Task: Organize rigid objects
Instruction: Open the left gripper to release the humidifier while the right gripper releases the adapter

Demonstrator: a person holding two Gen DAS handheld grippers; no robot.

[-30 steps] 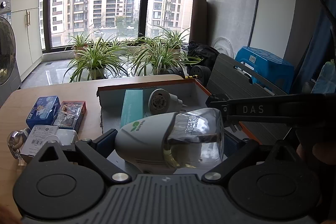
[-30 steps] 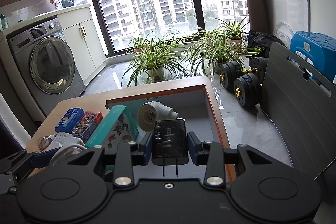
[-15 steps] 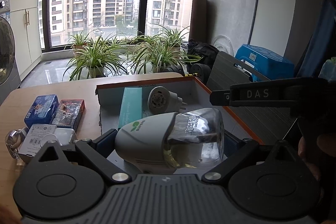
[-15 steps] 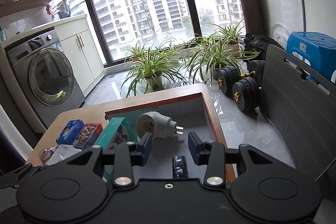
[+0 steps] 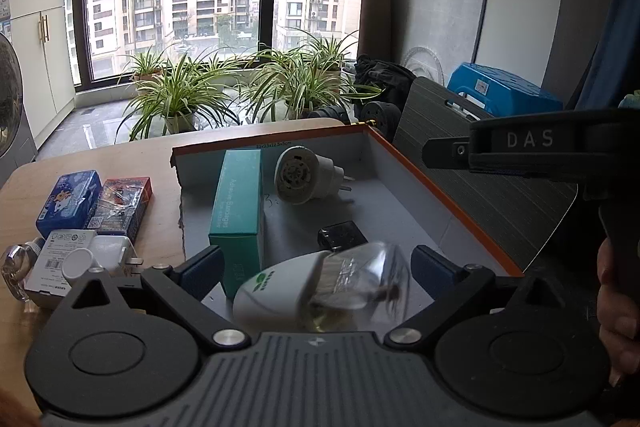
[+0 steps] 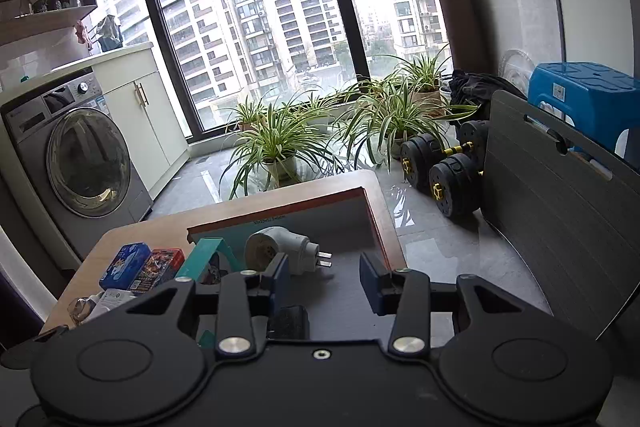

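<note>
A tall window with dark frames point(image 6: 256, 27) fills the far wall and looks out on pale high-rise apartment blocks, letting in flat grey daylight. Along its sill stand several potted spider plants with striped leaves point(image 6: 280, 143). On the left a silver front-loading washing machine point(image 6: 76, 163) sits beside a cream cabinet with brass handles point(image 6: 140, 115), under a wall shelf point(image 6: 44, 11), with laundry hanging above. The floor is glossy grey tile point(image 6: 432, 243). On the right, black dumbbells with yellow bars point(image 6: 444, 163) lie near a dark grey folded board point(image 6: 560, 227), a blue plastic stool point(image 6: 584, 95) and a brown rolled mat point(image 6: 452, 23) leaning against the grey wall. The light wooden worktop point(image 5: 152, 163) has rounded corners.
</note>
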